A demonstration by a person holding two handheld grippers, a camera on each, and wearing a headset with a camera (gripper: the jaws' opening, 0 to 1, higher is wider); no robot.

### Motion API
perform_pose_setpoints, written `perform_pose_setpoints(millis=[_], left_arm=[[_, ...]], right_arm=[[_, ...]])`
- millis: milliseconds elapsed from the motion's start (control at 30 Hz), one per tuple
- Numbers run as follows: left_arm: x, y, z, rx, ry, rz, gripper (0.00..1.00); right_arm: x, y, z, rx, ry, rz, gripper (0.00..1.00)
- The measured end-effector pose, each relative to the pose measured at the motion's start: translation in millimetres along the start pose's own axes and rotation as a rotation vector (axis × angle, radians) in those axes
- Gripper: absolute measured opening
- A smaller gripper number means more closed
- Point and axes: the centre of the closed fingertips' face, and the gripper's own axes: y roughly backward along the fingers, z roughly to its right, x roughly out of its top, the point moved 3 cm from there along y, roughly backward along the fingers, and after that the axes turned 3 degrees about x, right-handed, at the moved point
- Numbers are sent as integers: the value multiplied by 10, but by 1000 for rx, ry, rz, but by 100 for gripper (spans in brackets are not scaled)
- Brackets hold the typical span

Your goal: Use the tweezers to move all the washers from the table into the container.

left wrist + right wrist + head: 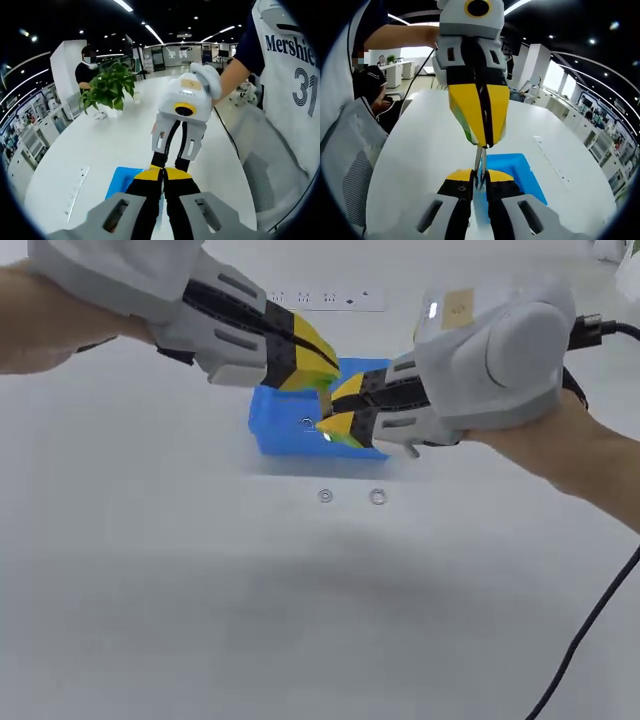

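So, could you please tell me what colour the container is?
Blue; the container shows best in the head view.

The white table (pixel 150 590) carries a blue container (pixel 275 425), two washers (pixel 325 496) and a power strip (pixel 325 300).

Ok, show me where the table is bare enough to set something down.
Bare: the broad tabletop on the near side of the two washers, and the stretch left of the blue container. Crowded: over the container, where the left gripper and right gripper meet on the tweezers. A cable crosses the near right corner.
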Motion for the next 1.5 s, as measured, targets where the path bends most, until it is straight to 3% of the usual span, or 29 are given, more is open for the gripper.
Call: perform_pose_setpoints(millis=[333, 533, 1033, 1233, 1500], left_arm=[[108, -14, -320, 10, -76, -5, 5], [64, -104, -457, 17, -85, 2, 5], [-345, -425, -636, 5, -52, -34, 5], [-509, -515, -657, -5, -17, -32, 5], [-633, -591, -659, -19, 5, -46, 5]], right_arm=[[72, 23, 351, -38, 33, 15, 11], [-5, -38, 518, -47, 39, 5, 11], [-464, -440, 735, -15, -4, -13, 10], [-617, -549, 714, 2, -36, -21, 11], [-719, -639, 673, 19, -60, -29, 11]])
